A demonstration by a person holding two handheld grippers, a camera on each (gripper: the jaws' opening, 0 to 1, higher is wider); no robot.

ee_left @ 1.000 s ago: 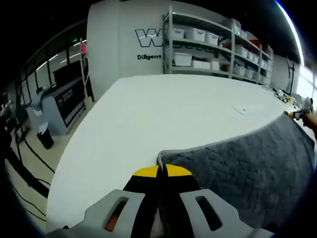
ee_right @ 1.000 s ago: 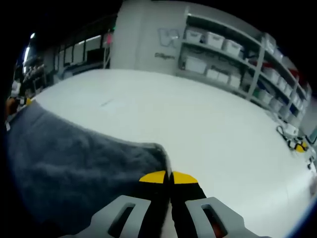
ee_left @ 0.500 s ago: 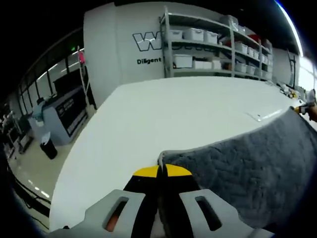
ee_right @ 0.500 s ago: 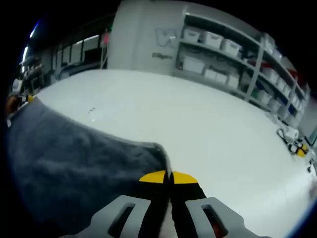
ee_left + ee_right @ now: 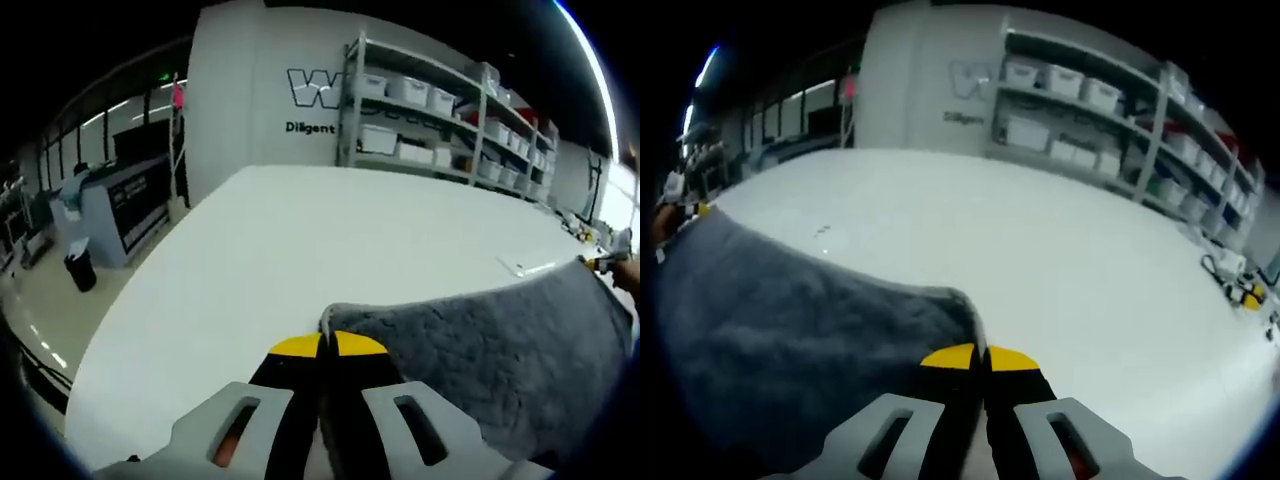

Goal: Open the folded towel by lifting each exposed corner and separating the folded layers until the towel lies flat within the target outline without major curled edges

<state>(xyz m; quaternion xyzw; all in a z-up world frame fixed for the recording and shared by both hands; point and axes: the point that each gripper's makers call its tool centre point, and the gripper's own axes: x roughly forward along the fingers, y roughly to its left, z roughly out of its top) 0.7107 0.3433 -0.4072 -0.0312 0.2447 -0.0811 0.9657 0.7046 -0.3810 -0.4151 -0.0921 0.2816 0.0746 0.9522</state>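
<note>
White wall lettering (image 5: 312, 127) behind the wide white table (image 5: 300, 240) is read as "Diligent", under a larger logo cut off by grey metal shelving of white bins (image 5: 430, 110). The grey fluffy towel (image 5: 500, 350) is held stretched above the table, one corner pinched in the closed yellow-tipped left gripper (image 5: 321, 345), another in the closed right gripper (image 5: 984, 357). Small objects at the table's far edge (image 5: 1240, 290) are too blurred to be identified.

Both grippers look the same: the left gripper (image 5: 321, 345) and right gripper (image 5: 979, 357) have black jaws capped with yellow tips. Behind the tips sit light grey housings with slotted cutouts, one showing a bit of orange-red inside.
</note>
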